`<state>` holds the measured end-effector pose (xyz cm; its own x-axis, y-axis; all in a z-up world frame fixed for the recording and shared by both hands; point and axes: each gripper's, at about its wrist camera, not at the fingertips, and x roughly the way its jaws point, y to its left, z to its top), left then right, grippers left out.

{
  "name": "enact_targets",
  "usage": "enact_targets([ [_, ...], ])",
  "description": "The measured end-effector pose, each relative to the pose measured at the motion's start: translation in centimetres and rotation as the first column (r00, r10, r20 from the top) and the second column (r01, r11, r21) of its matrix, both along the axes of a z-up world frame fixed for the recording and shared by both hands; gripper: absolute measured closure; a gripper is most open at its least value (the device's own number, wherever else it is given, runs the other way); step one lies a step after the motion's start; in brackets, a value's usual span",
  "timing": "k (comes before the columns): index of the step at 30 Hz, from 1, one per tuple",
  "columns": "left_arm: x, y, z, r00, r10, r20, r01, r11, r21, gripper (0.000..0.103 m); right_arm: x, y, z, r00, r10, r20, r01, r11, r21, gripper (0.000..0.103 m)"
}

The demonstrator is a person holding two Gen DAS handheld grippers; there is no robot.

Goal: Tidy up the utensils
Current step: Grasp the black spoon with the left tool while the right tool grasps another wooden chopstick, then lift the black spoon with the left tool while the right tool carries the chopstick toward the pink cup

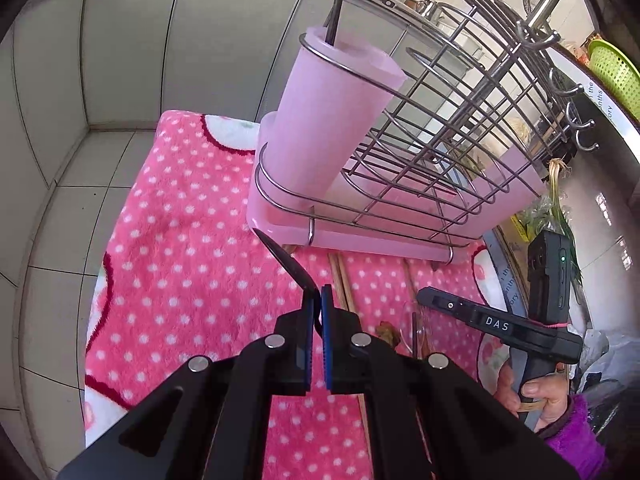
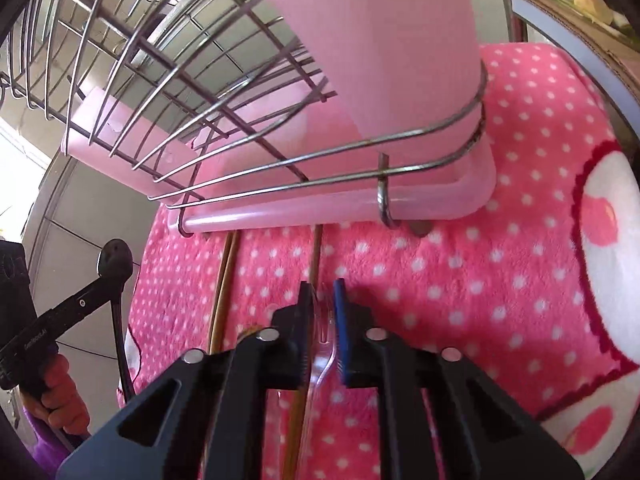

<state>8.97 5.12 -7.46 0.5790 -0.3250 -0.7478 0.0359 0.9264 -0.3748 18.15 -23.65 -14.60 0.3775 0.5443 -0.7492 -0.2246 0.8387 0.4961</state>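
My left gripper is shut on a black spoon, held above the pink dotted towel; the spoon's bowl points toward the pink utensil cup in the wire dish rack. A dark utensil stands in that cup. My right gripper straddles a clear plastic fork lying on the towel, its pads close on either side. Wooden chopsticks lie beside it. The left gripper with the black spoon shows at the left of the right wrist view.
The rack's pink drip tray sits on the towel just ahead. Grey tiled wall lies left and behind. A green basket and green onions are at the right.
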Motion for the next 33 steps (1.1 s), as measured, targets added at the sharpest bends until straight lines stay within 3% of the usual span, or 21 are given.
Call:
enact_targets([
  [8, -0.4, -0.4, 1.0, 0.999, 0.004, 0.038, -0.005, 1.0, 0.026, 0.1, -2.3, -2.2, 2.4, 0.996, -0.046, 0.071, 0.045, 0.999, 0.011, 0.097],
  [16, -1.9, -0.2, 3.6, 0.99, 0.025, 0.139, -0.037, 0.996, 0.085, 0.1, -5.7, -3.7, 7.5, 0.966, -0.065, 0.251, 0.085, 0.994, -0.068, 0.1],
  [25, -3.9, 1.1, 7.4, 0.96, 0.066, 0.273, -0.107, 0.985, 0.137, 0.1, -8.7, -4.4, 13.7, 0.899, -0.069, 0.433, 0.141, 0.98, -0.138, 0.1],
  [33, -5.2, 2.2, 10.8, 0.924, 0.091, 0.37, -0.168, 0.969, 0.183, 0.1, -10.3, -5.1, 19.9, 0.81, -0.035, 0.585, 0.191, 0.959, -0.207, 0.1],
])
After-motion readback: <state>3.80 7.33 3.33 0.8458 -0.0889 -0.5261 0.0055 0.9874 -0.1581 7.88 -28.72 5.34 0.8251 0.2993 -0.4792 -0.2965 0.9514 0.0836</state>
